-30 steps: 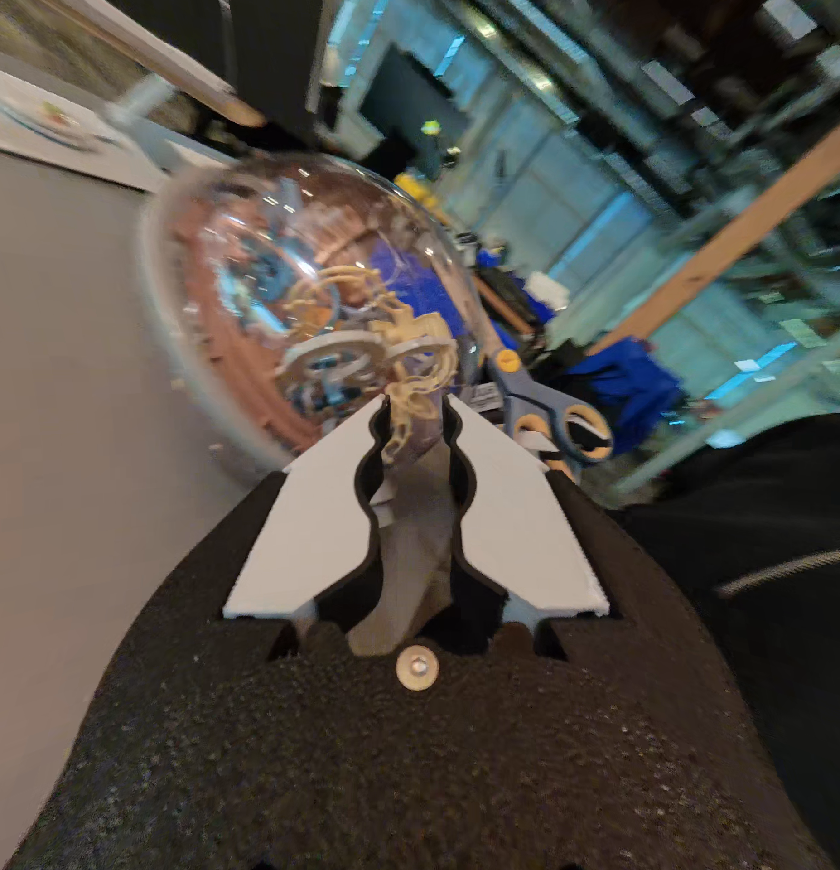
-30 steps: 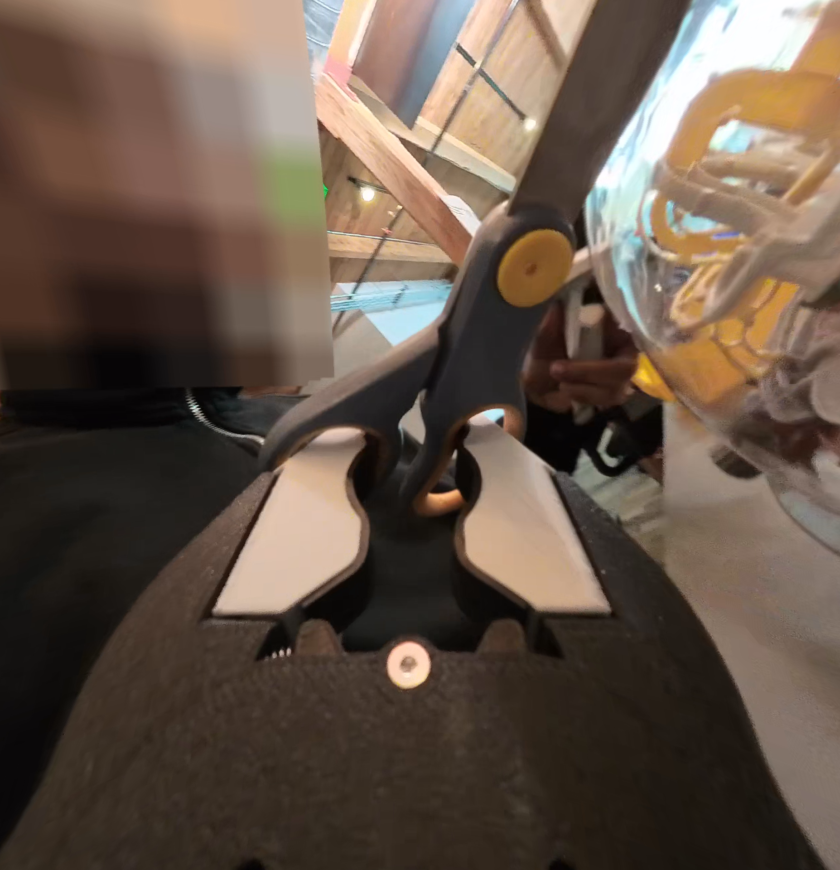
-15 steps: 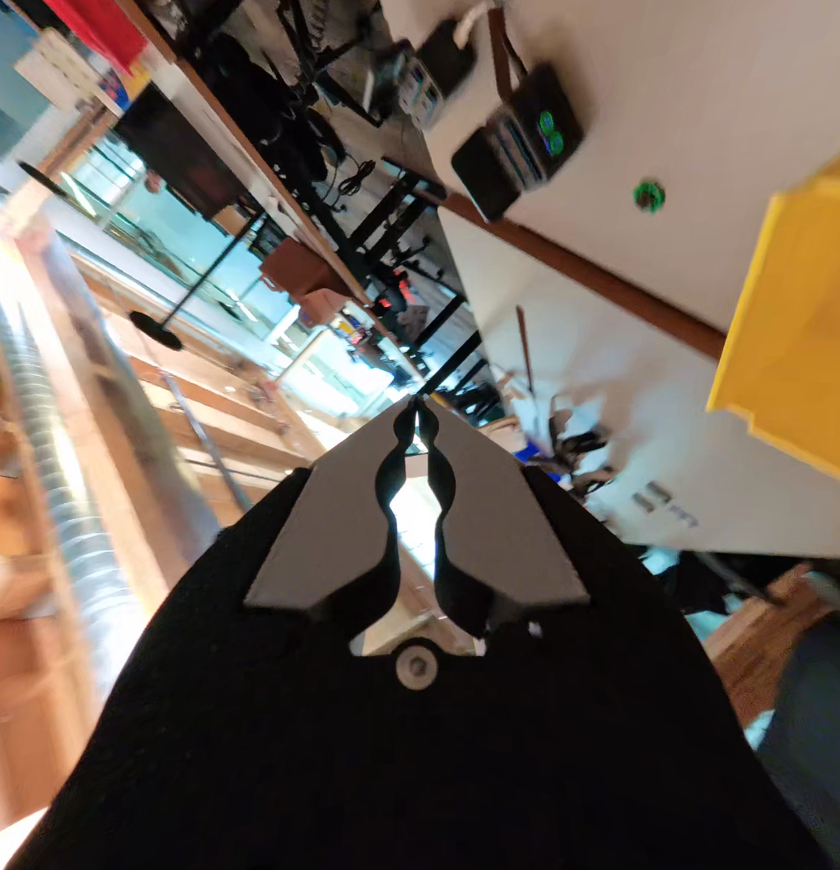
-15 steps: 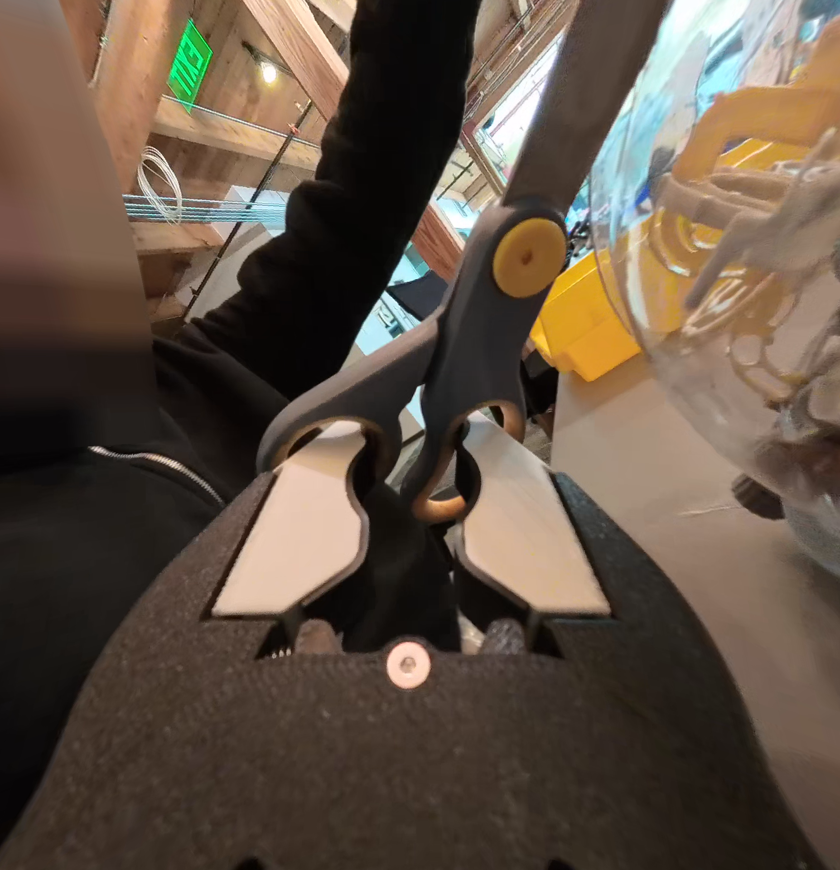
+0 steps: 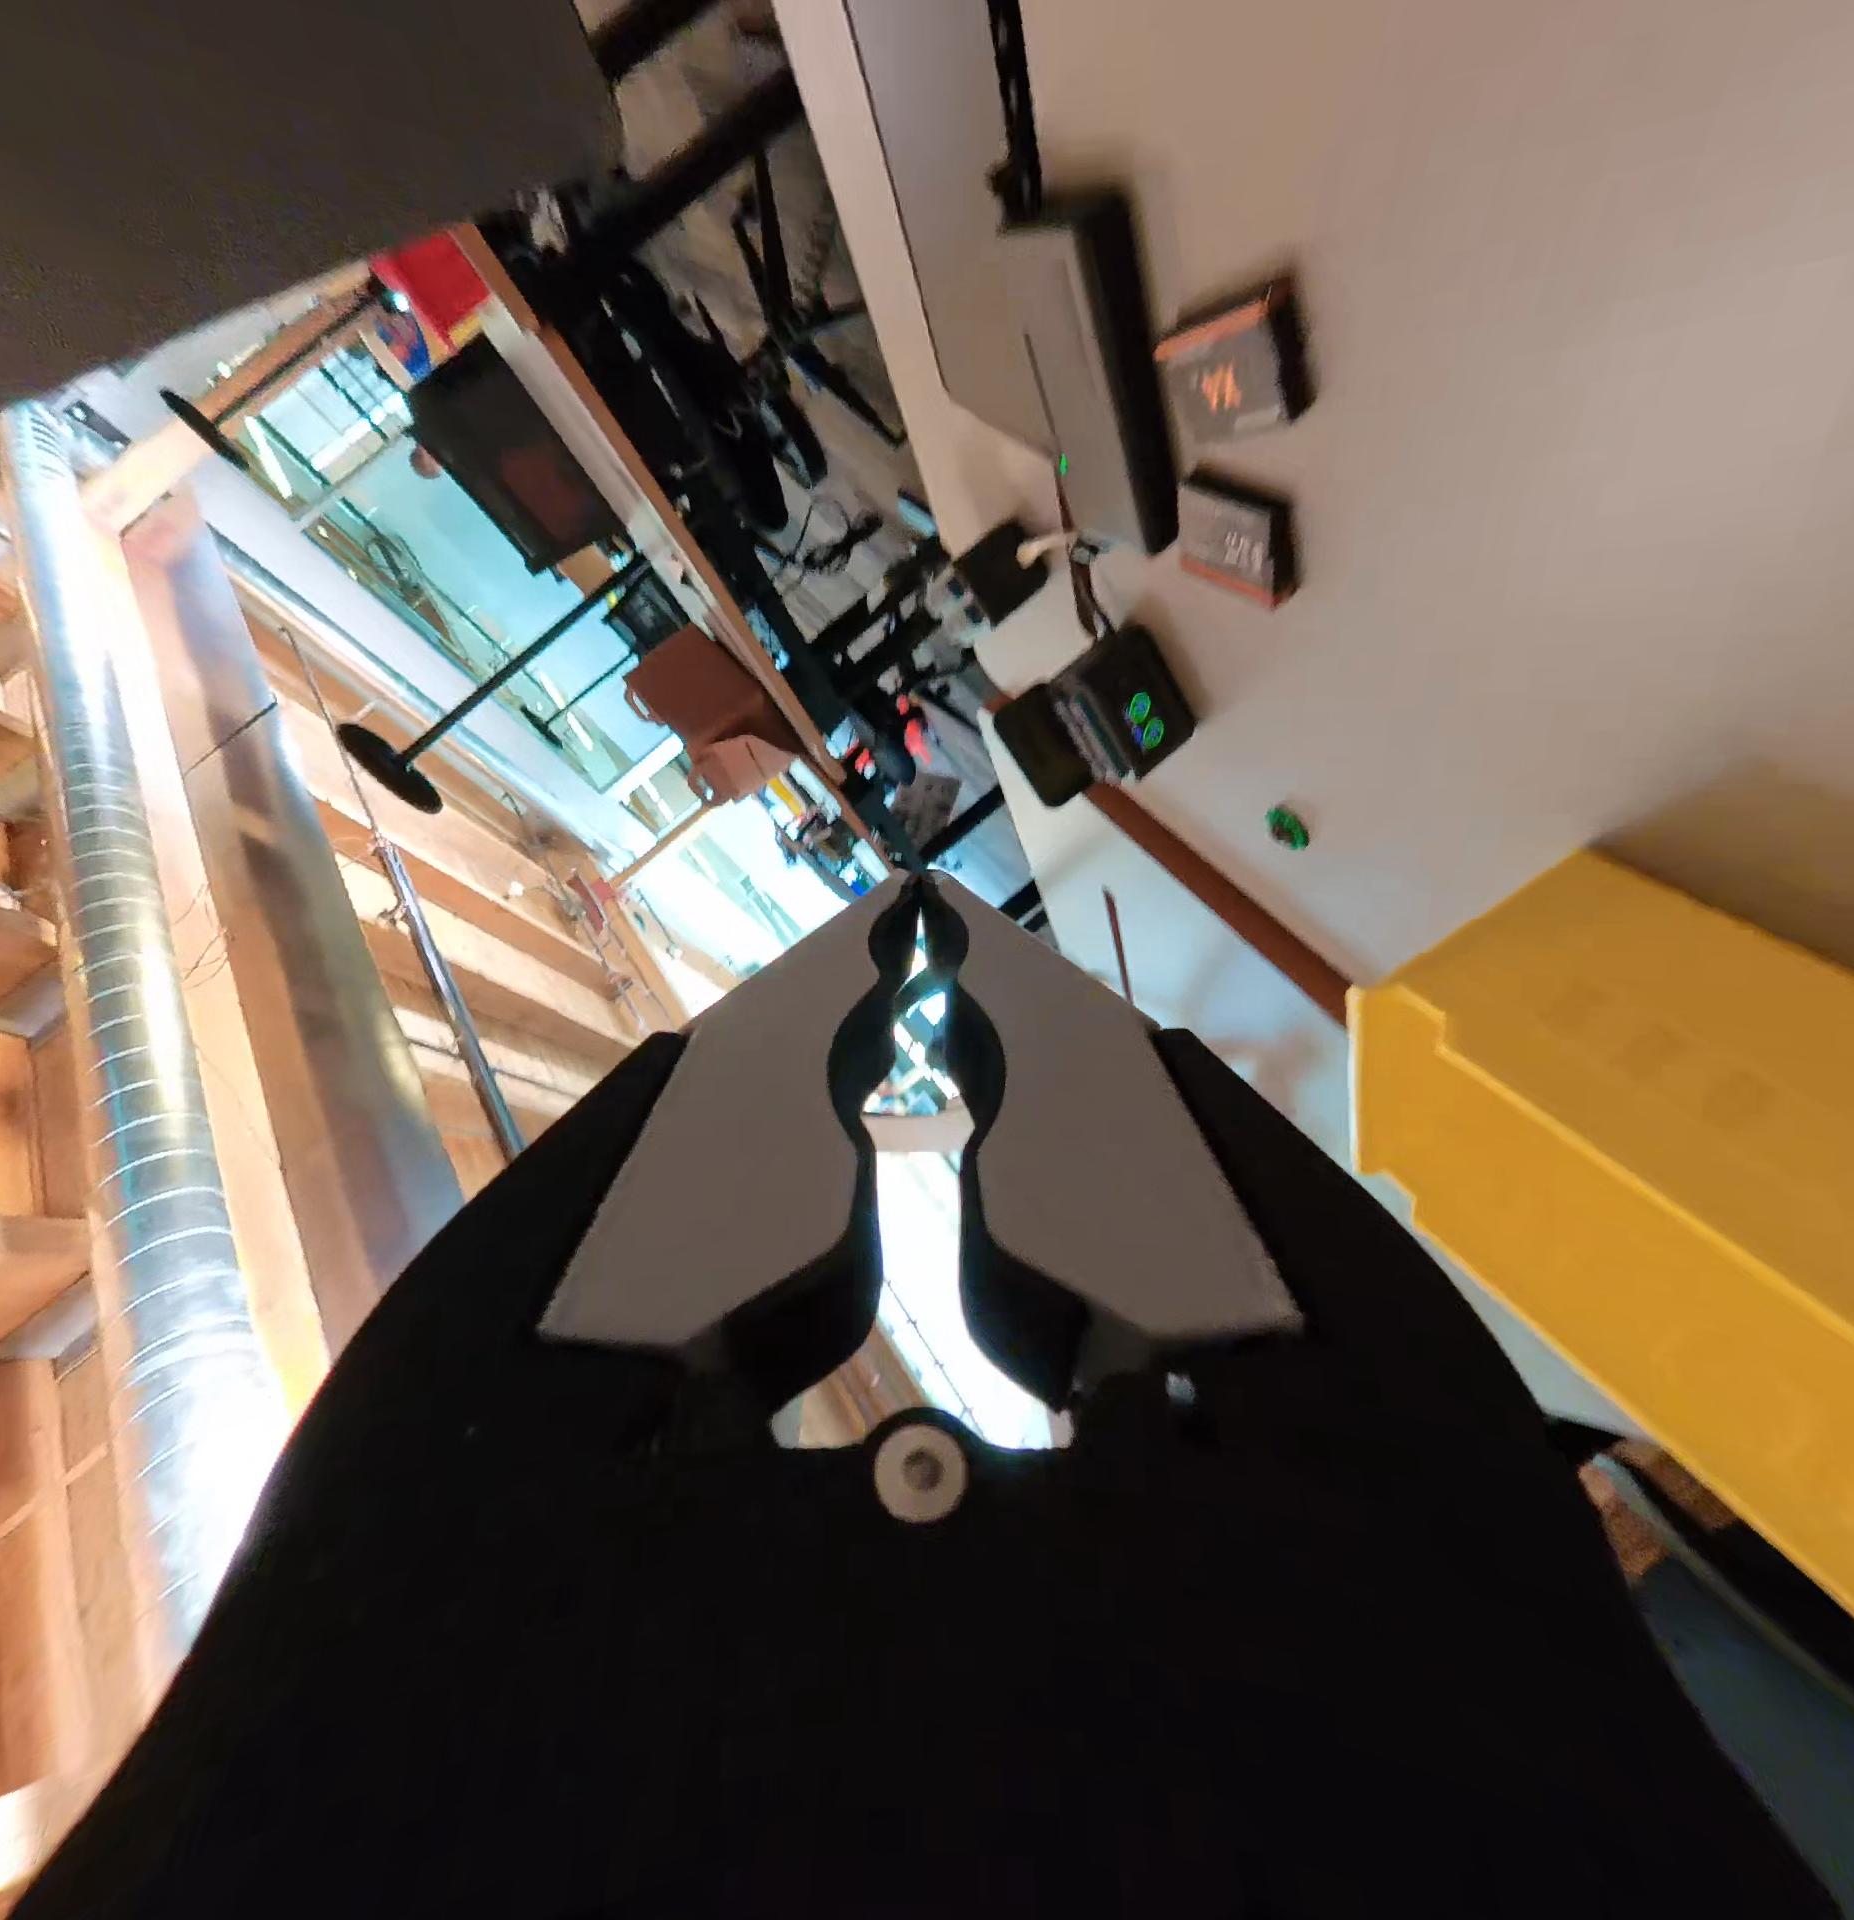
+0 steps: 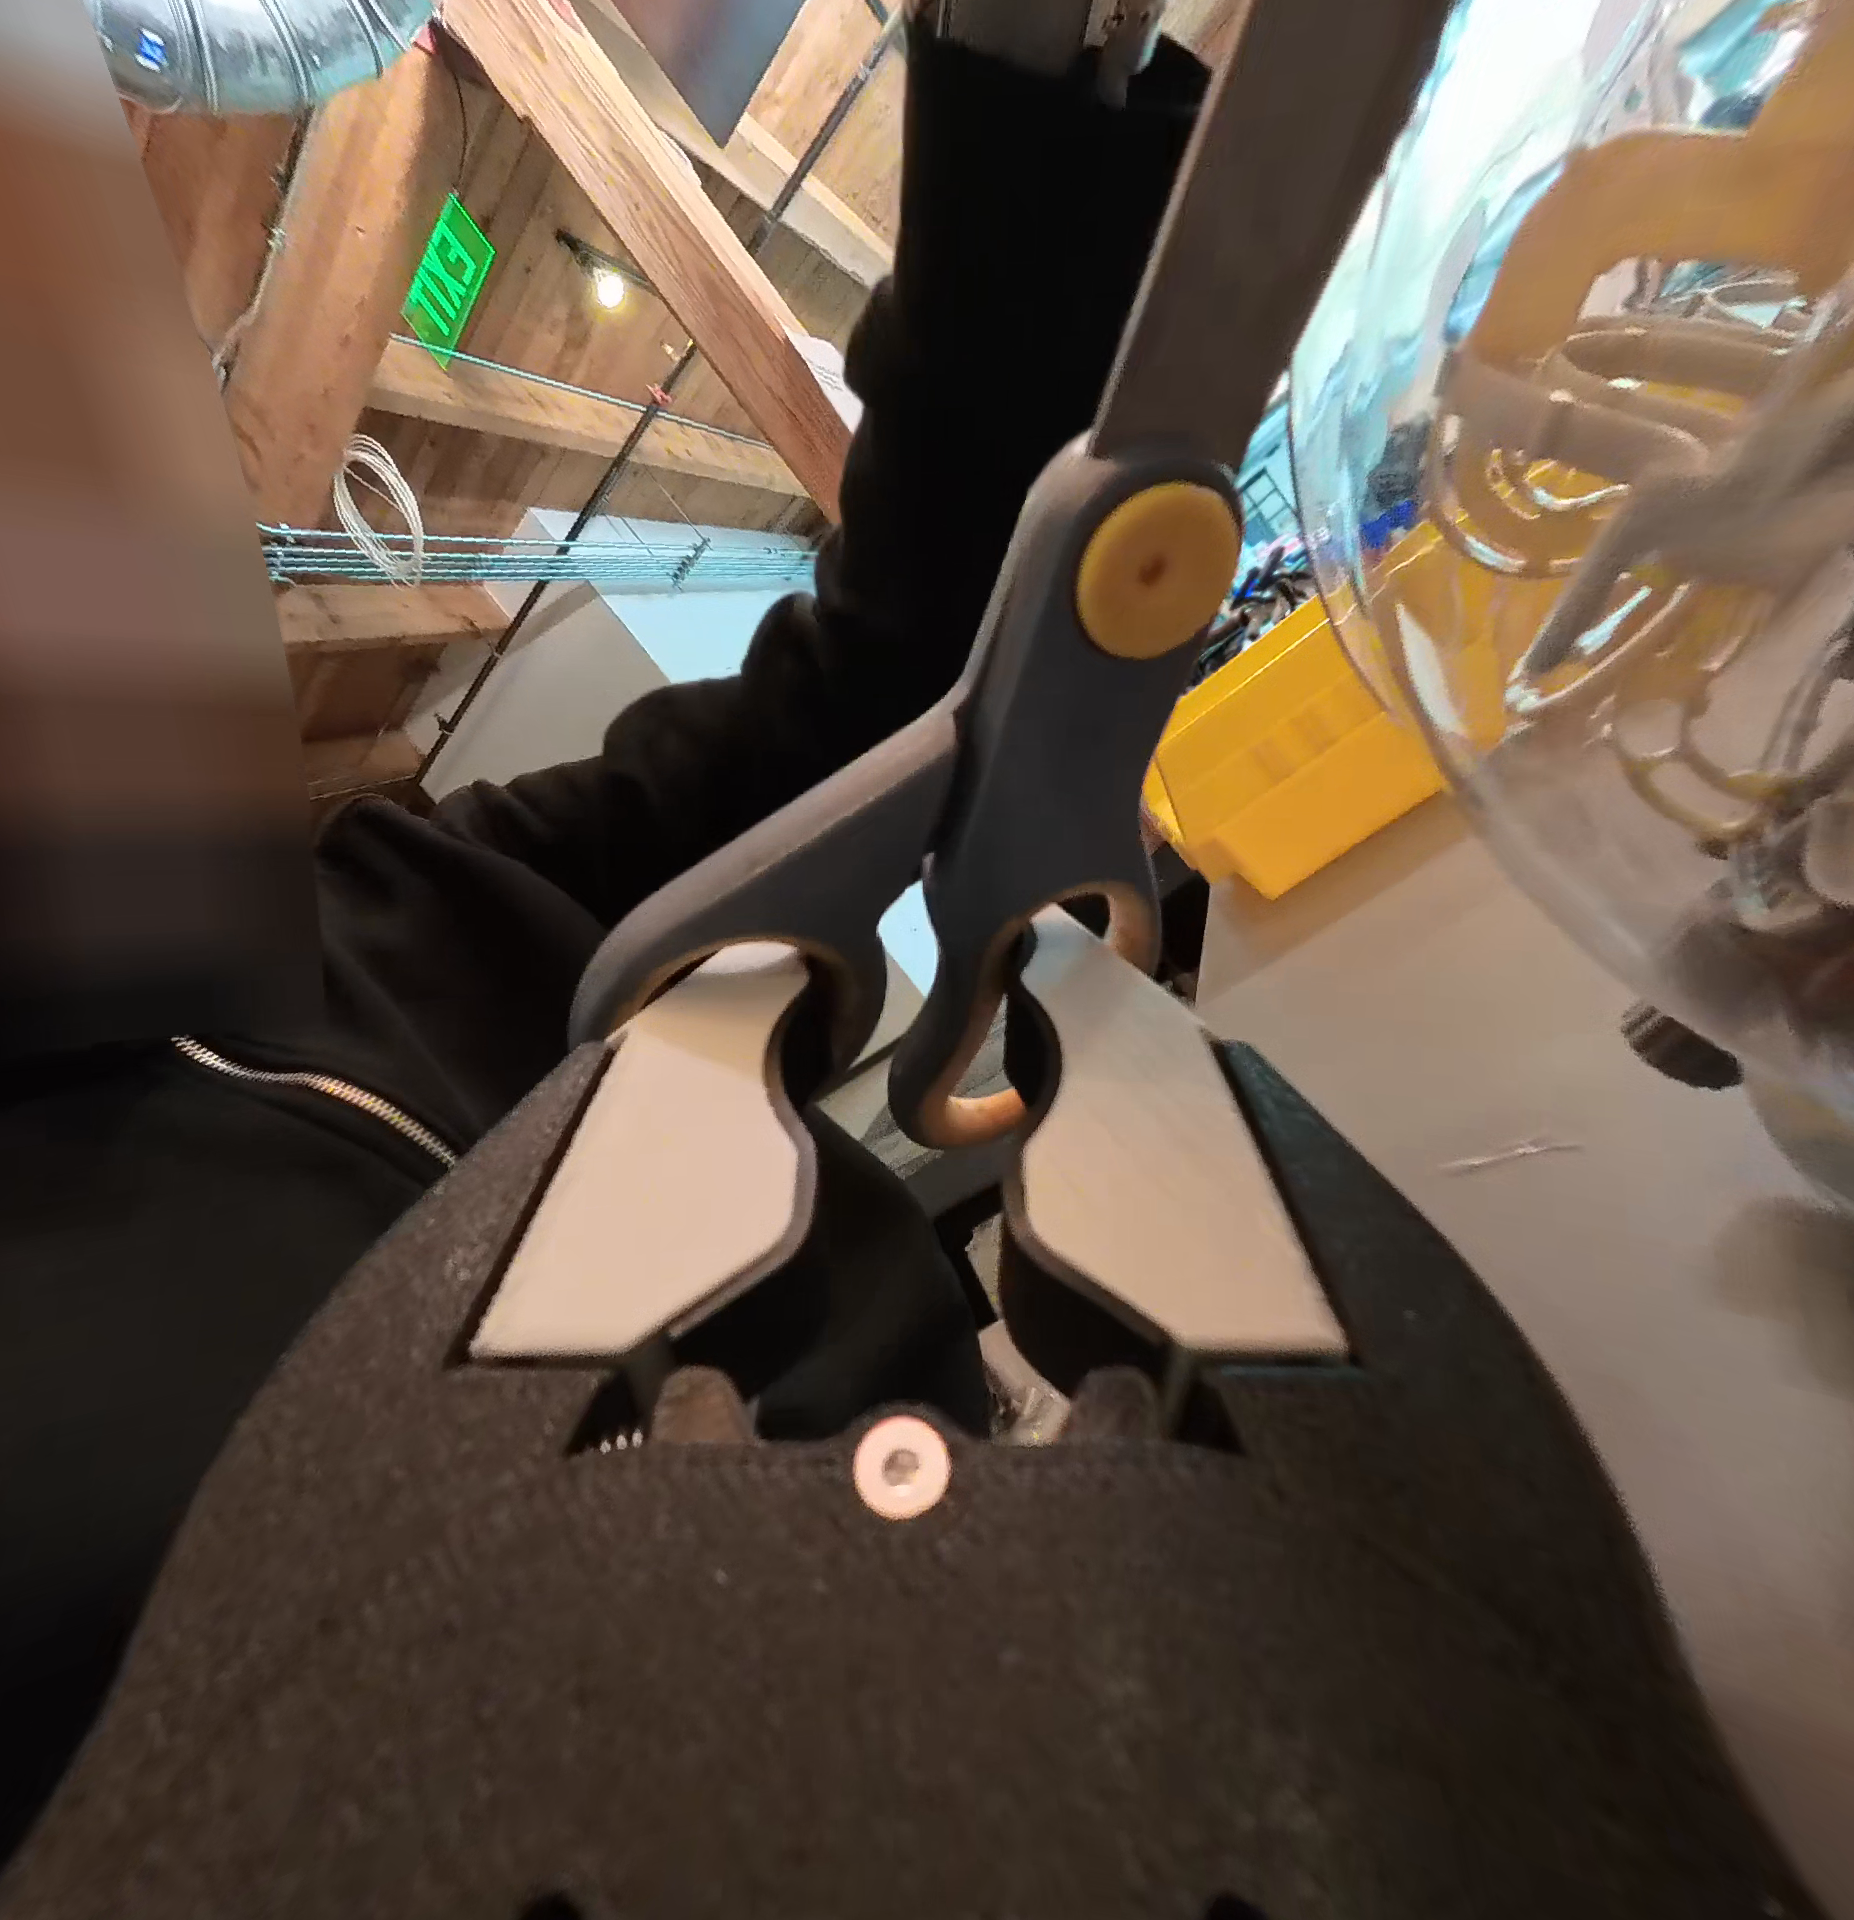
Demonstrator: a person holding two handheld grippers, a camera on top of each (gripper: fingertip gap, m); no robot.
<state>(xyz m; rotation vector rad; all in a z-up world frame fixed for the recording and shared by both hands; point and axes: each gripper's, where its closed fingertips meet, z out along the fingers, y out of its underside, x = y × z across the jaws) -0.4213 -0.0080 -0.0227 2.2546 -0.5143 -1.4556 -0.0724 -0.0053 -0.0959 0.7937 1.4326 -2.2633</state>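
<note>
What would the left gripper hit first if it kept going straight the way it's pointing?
Nothing close. The left gripper, jaws shut and empty, points up into open room toward far desks and windows. The yellow bin sits off to its right, out of line. Depth is uncertain.

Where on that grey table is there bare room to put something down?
Bare grey table lies between the yellow bin and the clear sphere, beside the right tool. The sphere crowds the right; scissors fill the tool.

Green sign [image 6: 447, 281]: you see lit lettering, mounted on a wooden beam (mirrored, tilted).
Dark boxes [image 5: 1229, 379]: orange markings on the white table, too blurred for you to read.
</note>
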